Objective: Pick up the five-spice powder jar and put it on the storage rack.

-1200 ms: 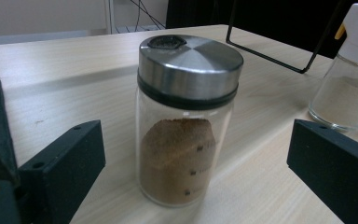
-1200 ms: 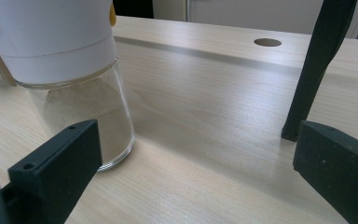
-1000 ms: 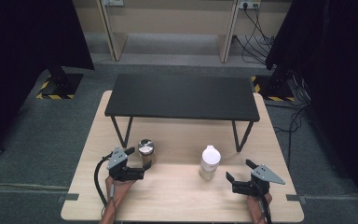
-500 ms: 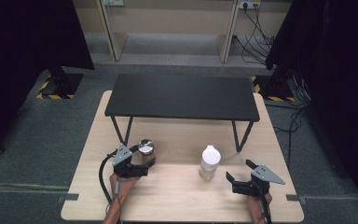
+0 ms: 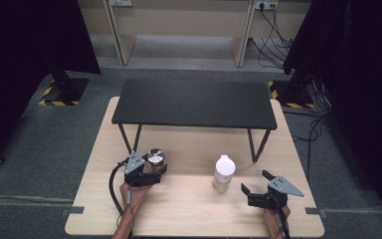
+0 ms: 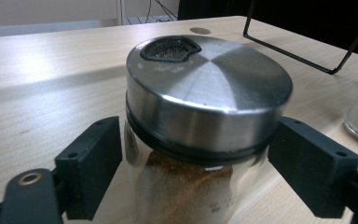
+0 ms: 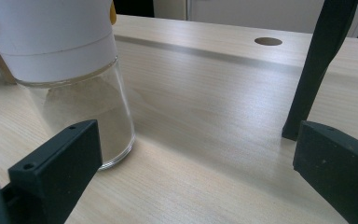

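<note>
Thing: a glass spice jar (image 6: 200, 154) with a brushed steel lid (image 6: 209, 88).
Lid: round and on, with a dark mesh opening near its far edge.
Contents: brown powder, filling the lower part of the jar.
Pose: stood upright.
Place: on the table (image 5: 189, 209), near its left front, just in front of the black shelf's left legs.

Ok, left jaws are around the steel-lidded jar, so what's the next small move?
Probably close the left gripper on the jar: its jaws flank the glass just below the steel lid, both apart from it, so nothing holds it yet.
</note>
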